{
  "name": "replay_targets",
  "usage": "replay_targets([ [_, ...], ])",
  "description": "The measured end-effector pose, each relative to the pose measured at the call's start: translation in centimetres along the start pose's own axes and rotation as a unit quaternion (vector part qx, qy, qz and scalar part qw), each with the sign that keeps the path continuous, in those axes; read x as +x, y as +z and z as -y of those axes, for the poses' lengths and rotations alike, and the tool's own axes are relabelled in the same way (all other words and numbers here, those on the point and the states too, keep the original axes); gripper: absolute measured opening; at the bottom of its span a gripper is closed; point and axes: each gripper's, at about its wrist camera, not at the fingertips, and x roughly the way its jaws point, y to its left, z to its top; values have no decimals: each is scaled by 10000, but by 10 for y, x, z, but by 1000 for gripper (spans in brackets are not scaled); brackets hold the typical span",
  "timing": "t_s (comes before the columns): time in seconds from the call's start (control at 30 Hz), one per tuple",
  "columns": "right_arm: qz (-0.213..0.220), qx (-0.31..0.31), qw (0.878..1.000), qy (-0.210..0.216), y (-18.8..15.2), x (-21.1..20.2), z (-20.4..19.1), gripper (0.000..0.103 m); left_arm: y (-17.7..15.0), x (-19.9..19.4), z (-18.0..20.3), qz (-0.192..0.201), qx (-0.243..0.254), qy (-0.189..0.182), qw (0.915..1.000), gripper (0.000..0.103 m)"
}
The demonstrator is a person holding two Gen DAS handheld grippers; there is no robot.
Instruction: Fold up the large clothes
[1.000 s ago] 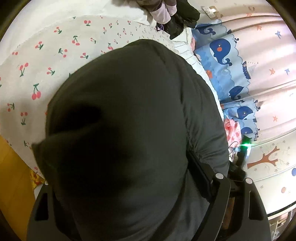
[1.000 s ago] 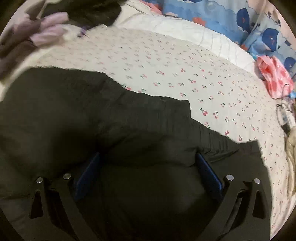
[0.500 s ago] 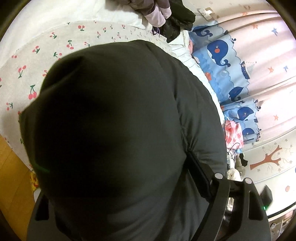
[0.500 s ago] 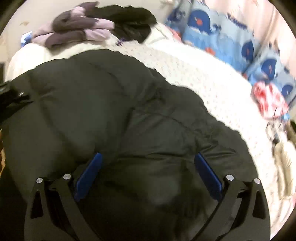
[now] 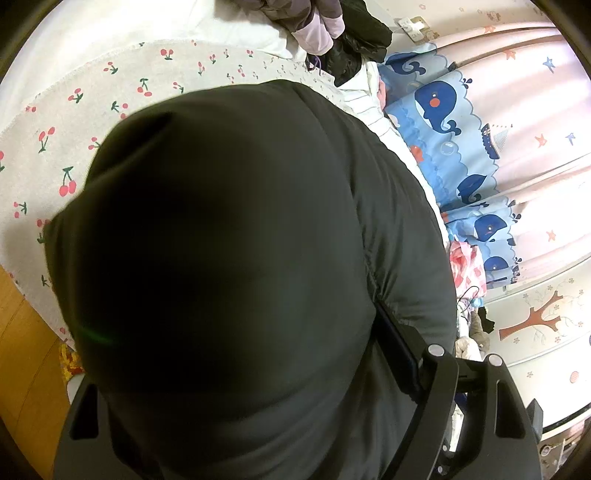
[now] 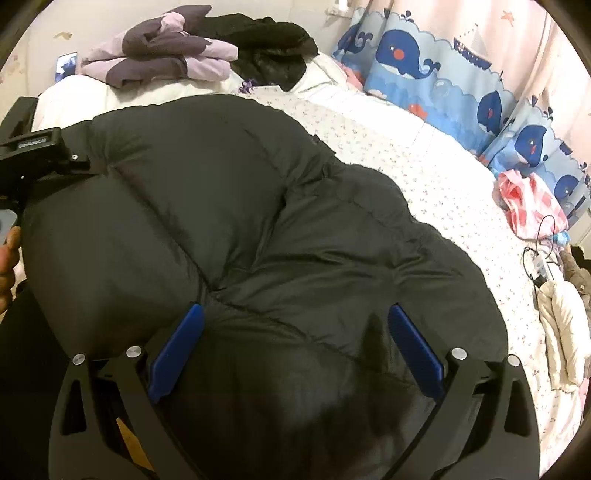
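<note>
Right wrist view: black puffer jacket bulges on my bed, both my grippers clamped wide on its padding, left gripper at nine o'clock. Slippery fill could squirt free, undoing the fold.

A cherry-print sheet covers the bed, with a plain white cover beyond it. At the far end lies a bundle of purple and lilac clothing, touching a heap of black clothing. Whale-print curtains hang along the bed's far side. A pink-and-white patterned item sits near the curtain, with a cable and charger and a cream garment beside it. Wood flooring shows below the bed edge.
</note>
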Motion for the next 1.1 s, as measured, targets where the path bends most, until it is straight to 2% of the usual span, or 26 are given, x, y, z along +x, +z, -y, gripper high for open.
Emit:
replay_targets([
  [0.13, -180, -9, 9998, 19, -7, 18, -4, 96, 0, 0, 3, 25, 43, -21, 10000, 79],
  [0.63, -34, -197, 9996, -181, -14, 6, -11, 96, 1, 1, 7, 92, 116, 41, 9999, 79],
  [0.77, -63, -101, 9999, -120, -17, 10, -8, 96, -1, -9, 22, 296, 347, -42, 9989, 76],
  [0.9, -116, 56, 9999, -113, -22, 19, -6, 96, -6, -29, 67, 602, 1088, -372, 9915, 66],
  [1.0, -123, 195, 9996, -153, -25, 25, -4, 97, -13, -40, 108, 686, 1634, -726, 9815, 60],
  [1.1, -170, 247, 9993, -222, -27, 28, -2, 97, -23, -45, 150, 638, 2094, -1094, 9696, 59],
])
